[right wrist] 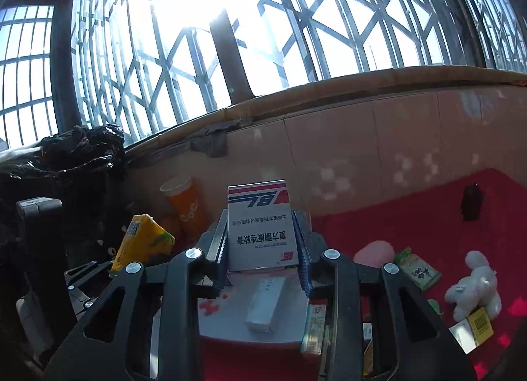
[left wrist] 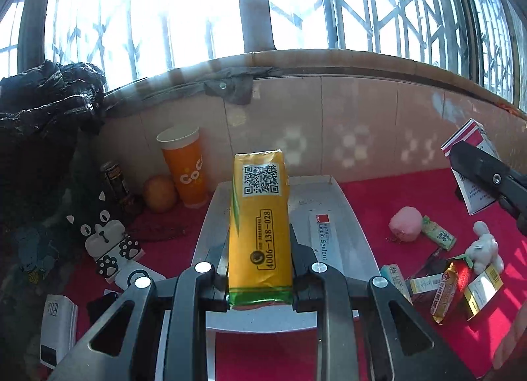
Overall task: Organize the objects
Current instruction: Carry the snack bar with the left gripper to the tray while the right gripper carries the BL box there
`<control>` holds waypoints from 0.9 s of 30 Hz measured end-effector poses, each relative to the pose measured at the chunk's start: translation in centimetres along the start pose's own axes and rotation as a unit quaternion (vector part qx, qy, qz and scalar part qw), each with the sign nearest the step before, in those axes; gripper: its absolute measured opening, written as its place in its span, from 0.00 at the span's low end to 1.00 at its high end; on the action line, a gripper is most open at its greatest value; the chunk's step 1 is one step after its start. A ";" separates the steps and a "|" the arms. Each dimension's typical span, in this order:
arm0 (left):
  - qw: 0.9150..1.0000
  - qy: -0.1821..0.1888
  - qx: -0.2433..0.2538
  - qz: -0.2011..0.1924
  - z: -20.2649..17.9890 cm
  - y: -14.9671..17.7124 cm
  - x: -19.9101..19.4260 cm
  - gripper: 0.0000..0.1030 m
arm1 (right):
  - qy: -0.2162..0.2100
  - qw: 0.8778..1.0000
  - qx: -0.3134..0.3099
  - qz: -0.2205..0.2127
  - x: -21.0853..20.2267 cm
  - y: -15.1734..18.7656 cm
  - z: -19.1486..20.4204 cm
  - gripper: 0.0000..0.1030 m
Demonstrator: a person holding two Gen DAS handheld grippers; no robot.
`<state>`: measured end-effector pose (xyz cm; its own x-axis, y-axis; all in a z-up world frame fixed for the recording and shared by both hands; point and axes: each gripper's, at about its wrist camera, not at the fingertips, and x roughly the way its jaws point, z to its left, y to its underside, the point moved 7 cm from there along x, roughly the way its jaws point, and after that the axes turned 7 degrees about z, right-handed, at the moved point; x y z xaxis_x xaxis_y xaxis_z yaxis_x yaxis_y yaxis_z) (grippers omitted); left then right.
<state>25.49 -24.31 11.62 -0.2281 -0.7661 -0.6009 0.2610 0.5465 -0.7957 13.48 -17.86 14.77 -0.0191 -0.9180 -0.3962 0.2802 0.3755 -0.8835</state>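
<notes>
left gripper (left wrist: 260, 269) clamps yellow carton (left wrist: 258, 226) | right gripper (right wrist: 263, 259) clamps white box (right wrist: 262, 236) | risk: both collide over grey tray (left wrist: 349, 216), centre frame

- The yellow carton (left wrist: 260, 223) is glossy coated paper with a shiny green foil band at its near end.
- The grey tray (left wrist: 349, 223) beneath that carton looks smooth, matt plastic.
- The red cloth (left wrist: 395, 196) around the tray is soft and napped — felt-like.
- Right of the tray, the white bunny (left wrist: 483, 251) and pink pompom (left wrist: 405, 224) are fuzzy plush.
- The white box (right wrist: 262, 236) above the tray is matt printed cardboard.
- The black bag (left wrist: 42, 101), far left of the tray, is crinkled, glossy plastic film.
</notes>
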 end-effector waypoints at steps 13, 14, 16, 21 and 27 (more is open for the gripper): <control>0.997 -0.019 -0.068 -0.005 2.9 0.1 0.2 0.23 | -0.005 0.998 -0.049 0.042 2.5 0.9 1.2 0.33; 0.998 -0.019 -0.059 -0.003 2.8 -0.3 0.3 0.23 | -0.005 0.998 -0.044 0.043 2.7 0.9 1.1 0.33; 0.999 -0.022 -0.038 0.001 2.5 -1.0 0.6 0.23 | -0.005 0.999 -0.032 0.041 3.1 0.7 1.1 0.33; 1.000 -0.020 0.005 0.012 1.9 -2.0 1.9 0.23 | 0.002 1.000 -0.002 0.026 4.2 -0.3 0.7 0.33; 0.997 0.013 -0.061 0.040 4.7 -0.3 4.3 0.23 | -0.001 0.996 -0.016 0.083 8.9 0.0 1.3 0.33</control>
<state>28.84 -29.36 9.58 -0.2352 -0.7103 -0.6635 0.1632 0.6441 -0.7474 14.52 -26.21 11.54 0.0271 -0.8430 -0.5372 0.2489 0.5262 -0.8131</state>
